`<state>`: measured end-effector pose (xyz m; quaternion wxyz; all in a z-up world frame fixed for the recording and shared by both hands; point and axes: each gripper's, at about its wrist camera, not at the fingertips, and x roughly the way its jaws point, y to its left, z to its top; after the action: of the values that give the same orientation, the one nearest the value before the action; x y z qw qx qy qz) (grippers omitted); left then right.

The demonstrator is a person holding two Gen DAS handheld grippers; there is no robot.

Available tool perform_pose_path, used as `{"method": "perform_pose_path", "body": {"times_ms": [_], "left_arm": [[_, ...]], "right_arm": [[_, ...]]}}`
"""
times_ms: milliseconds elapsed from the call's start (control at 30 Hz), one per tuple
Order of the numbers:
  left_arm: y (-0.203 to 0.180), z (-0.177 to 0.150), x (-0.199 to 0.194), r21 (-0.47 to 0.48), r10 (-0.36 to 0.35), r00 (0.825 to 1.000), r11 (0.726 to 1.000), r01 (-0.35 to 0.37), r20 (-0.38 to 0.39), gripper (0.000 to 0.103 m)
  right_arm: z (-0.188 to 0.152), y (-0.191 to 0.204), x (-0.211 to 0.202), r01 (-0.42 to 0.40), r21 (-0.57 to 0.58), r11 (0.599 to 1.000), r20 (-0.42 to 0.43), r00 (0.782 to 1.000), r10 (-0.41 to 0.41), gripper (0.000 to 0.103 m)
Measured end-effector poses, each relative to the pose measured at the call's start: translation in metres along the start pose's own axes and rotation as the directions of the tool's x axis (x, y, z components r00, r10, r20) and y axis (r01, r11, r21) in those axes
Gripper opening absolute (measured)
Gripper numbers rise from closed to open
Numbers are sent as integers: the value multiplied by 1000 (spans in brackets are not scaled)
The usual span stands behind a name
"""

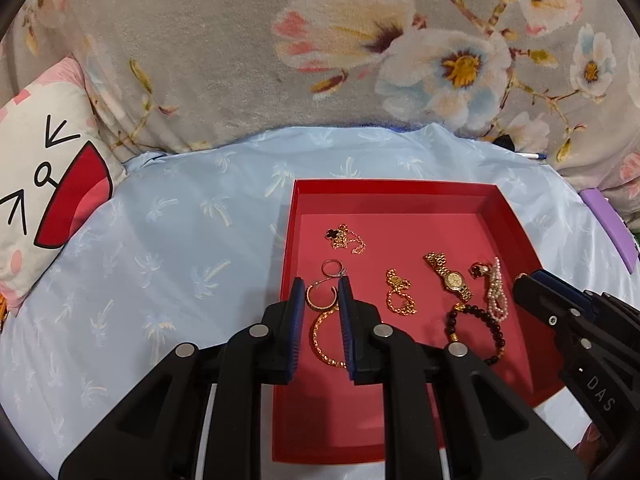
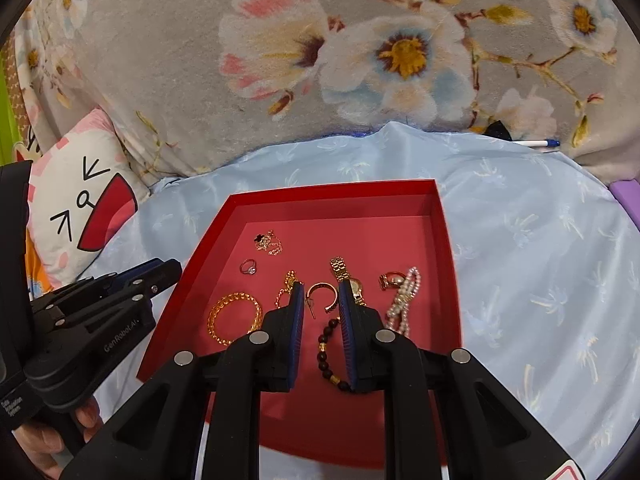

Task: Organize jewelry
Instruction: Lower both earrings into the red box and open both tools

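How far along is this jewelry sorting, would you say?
All the jewelry in view already lies in the red tray: gold watch, pearl bracelet, dark bead bracelet, gold chain bangle, small ring, and more. Both grippers, left and right, hang open and empty. Nothing is grouped yet; pieces lie scattered, so arranging seems left.

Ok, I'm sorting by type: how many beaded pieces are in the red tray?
2. A dark bead bracelet lies toward the near right of the red tray; a pearl strand lies just beyond it, near the right wall. Others may be hidden from view.
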<state>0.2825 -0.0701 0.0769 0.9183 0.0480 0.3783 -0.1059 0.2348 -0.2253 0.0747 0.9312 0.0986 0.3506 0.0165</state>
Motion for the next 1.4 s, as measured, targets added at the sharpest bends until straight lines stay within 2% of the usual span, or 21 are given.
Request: {"method": "perform_pose_path", "body": {"times_ms": [600,1000,1067,1133,1167,1233,1300,1400], "left_arm": [[-10,-4,41,17,6,999,1000,-5,-51,16],[-13,-6,44,30,14,999,999,-12,-37,17],[-13,-5,43,28,25,999,999,-24,-33,25],[-13,-5,41,24,39,999,999,-38,-23,38],[-13,-6,40,23,43,999,999,-42,-20,41],[-12,-6,37,19,52,999,998,-52,-13,53],[-12,-6,34,20,61,998,998,-61,-3,55],[-13,-7,28,24,59,998,998,-59,1,55]], "right_arm": [[-1,5,44,38,-40,998,-48,998,-40,17],[-3,7,53,48,-52,997,-53,997,-51,18],[-3,6,52,54,-50,997,-46,997,-56,18],[-3,5,49,58,-50,997,-40,997,-60,19],[-3,5,47,59,-50,997,-35,998,-60,21],[-3,4,43,64,-46,997,-22,998,-65,29],[-3,4,37,68,-44,997,-7,998,-69,37],[-3,4,29,77,-45,996,10,997,-77,39]]}}
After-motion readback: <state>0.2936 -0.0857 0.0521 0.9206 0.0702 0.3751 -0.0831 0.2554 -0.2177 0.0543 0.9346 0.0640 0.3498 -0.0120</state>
